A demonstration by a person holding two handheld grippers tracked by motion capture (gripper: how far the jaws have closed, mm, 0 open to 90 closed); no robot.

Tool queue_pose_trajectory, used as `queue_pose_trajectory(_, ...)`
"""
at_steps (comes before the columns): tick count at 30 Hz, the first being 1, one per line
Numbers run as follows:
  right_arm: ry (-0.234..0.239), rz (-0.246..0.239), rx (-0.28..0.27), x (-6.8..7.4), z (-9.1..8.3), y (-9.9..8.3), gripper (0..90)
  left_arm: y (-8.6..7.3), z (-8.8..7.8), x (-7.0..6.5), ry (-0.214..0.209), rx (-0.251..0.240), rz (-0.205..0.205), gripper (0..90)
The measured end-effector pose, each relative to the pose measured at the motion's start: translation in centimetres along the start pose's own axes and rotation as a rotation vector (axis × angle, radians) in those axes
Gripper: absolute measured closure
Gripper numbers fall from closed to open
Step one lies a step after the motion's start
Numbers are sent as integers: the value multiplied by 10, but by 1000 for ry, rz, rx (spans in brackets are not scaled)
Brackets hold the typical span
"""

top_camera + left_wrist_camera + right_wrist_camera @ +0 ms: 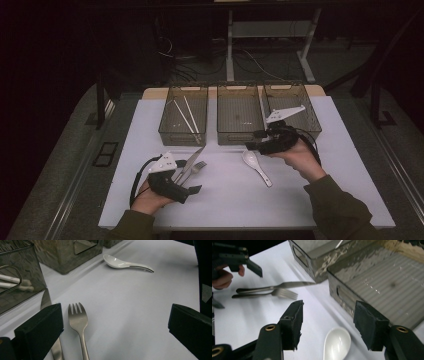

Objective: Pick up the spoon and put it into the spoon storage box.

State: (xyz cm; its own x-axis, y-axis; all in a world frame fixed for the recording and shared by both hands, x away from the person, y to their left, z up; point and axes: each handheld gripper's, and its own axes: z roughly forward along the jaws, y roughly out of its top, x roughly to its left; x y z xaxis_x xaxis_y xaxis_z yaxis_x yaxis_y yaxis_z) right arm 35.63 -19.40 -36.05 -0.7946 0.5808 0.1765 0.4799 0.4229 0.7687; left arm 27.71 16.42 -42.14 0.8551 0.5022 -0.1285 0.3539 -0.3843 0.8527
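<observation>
A steel fork [196,167] and a knife [190,160] lie side by side at the table's left, tips toward the bins. My left gripper [189,176] hovers over their handles; its jaws stand wide apart, with nothing between them. In the left gripper view the fork [78,320] lies between the jaws and the knife [46,300] runs under the left jaw. A white ceramic spoon [256,165] lies right of centre. My right gripper [252,141] is open just above its bowl [337,342], near the middle bin's front wall.
Three clear bins stand in a row at the back: the left bin [170,131] holds white chopsticks [189,117], the middle bin [238,137] looks bare inside, and the right bin [314,120] sits behind my right hand. The white tabletop [225,200] is bare in front.
</observation>
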Motion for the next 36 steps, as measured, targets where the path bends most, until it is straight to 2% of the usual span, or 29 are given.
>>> queue_pose_trajectory(4, -1, 19, 7, 0, -6, -18, 477, 0, 0, 0, 1, 1, -2, 0)
queue_pose_trajectory(10, -15, 40, 66, 1, -10, -42, 610, 0, 0, -1, 3, 3, -3, 0)
queue_pose_trajectory(18, -22, 24, 120, 12, -13, -67, 800, 0, 1, 0, 3, 9, 1, 0)
queue_pose_trajectory(23, -6, 24, 137, 19, -12, -78, 886, 0, 1, 0, 4, 11, 3, 0)
queue_pose_trajectory(28, 17, 16, 182, 27, -1, -87, 895, 0, 2, -1, 3, 13, 3, 0)
queue_pose_trajectory(36, 3, -9, 232, 33, 16, -90, 897, 0, 1, -2, 5, 13, 8, 0)
